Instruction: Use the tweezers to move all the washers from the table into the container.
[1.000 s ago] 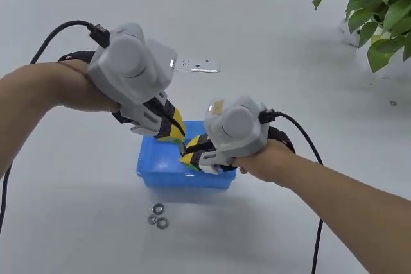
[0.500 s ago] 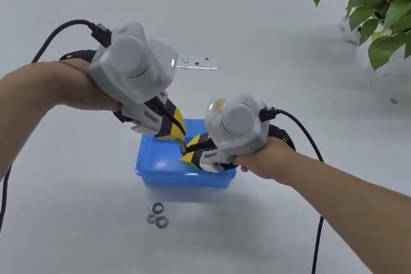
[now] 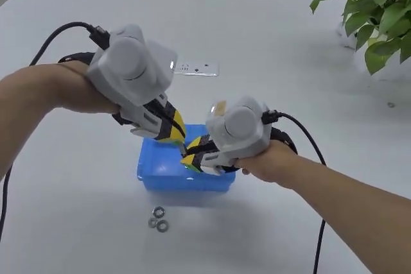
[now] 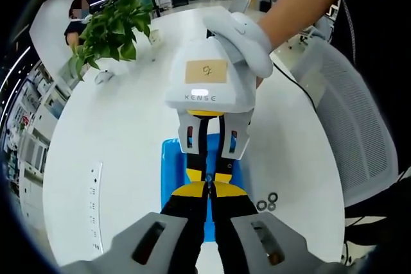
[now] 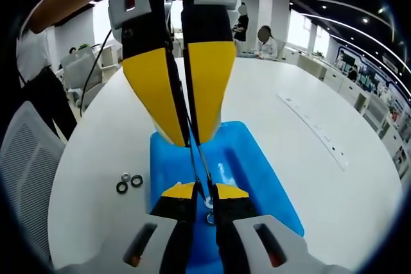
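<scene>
Left gripper [image 4: 207, 187] jaws are closed tight on the tweezers [image 5: 193, 152], above the container [image 3: 160, 176]. Right gripper [image 5: 205, 192] jaws are pinched in on the tweezers' tips, over the container's inside. One washer [image 5: 209, 203] sits at the tips inside the container; gripped or lying, cannot tell. Three loose washers [image 3: 158, 218] lie on the table [image 3: 77, 222] near the container's side facing the person.

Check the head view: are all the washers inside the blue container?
No, a small cluster of washers lies on the table in front of the blue container, outside its walls.
</scene>
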